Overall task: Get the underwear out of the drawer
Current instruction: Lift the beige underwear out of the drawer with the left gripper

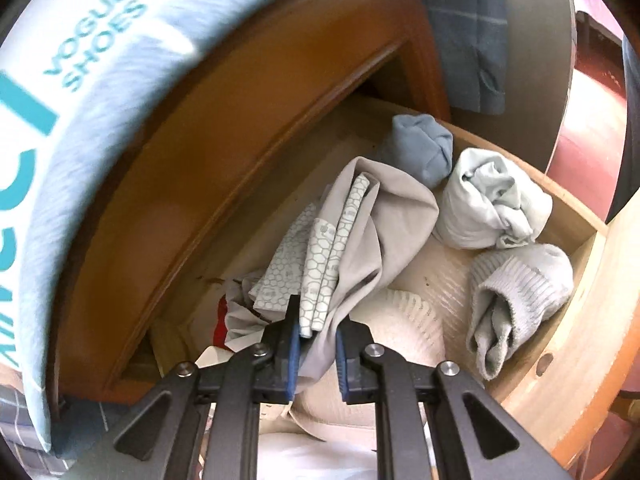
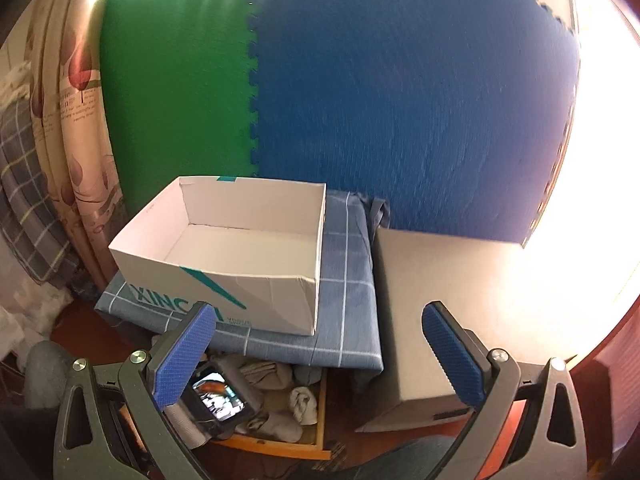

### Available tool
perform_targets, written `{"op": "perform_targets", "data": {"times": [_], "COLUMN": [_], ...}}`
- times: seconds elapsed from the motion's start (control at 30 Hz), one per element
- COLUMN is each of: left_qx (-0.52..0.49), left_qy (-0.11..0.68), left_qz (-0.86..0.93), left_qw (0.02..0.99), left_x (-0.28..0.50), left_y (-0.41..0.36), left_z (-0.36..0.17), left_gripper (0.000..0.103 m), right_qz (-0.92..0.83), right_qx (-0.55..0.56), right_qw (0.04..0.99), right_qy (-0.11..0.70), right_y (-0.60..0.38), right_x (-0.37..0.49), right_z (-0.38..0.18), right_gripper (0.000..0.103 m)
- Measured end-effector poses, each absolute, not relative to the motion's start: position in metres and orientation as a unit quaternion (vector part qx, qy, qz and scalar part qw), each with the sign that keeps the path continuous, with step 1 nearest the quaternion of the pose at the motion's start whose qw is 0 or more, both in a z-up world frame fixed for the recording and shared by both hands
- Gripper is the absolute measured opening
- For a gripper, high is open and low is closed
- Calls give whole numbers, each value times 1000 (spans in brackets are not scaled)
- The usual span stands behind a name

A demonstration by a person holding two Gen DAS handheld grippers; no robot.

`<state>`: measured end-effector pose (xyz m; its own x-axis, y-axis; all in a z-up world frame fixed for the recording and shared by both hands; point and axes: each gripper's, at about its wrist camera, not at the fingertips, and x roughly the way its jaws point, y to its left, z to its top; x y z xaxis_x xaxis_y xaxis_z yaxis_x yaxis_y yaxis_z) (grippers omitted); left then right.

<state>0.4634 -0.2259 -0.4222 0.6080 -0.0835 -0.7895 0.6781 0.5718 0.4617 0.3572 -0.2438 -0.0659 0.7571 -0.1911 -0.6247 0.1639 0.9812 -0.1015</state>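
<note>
In the left wrist view the open wooden drawer [image 1: 576, 240] holds crumpled grey underwear [image 1: 384, 220] folded with a pale hexagon-patterned cloth [image 1: 320, 264]. My left gripper [image 1: 318, 354] reaches down into the drawer and is shut on a lower fold of the grey underwear, which is pinched between its blue pads. My right gripper [image 2: 320, 316] hangs above, wide open and holding nothing. Below it in the right wrist view, the drawer [image 2: 280, 446] shows with the left gripper's body [image 2: 220, 400] inside.
A rolled blue sock [image 1: 420, 148], a pale rolled garment [image 1: 488, 200] and a grey ribbed sock [image 1: 516, 292] lie in the drawer. An open white shoe box [image 2: 240, 240] sits on a blue checked cloth [image 2: 348, 320] over the drawer, beside a grey box [image 2: 432, 320].
</note>
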Motion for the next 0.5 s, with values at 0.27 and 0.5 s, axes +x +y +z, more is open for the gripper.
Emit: {"op": "perform_targets", "data": {"times": [0.27,0.5], "left_qx": [350,298], "left_qy": [356,350], "left_qz": [-236,-242], "left_qw": [834,855], "left_x": [448,428], "left_y": [-195,-170], "left_z": [-381,-360], "left_gripper": [14,14], "right_qz": [-104,-112], "right_qx": [-38,-74], "right_qw": [938,939], "right_qy": [329,317], "right_y": [-226,-206], "right_x": [358,356], "right_z": [-51,-39], "right_gripper": [102,102]}}
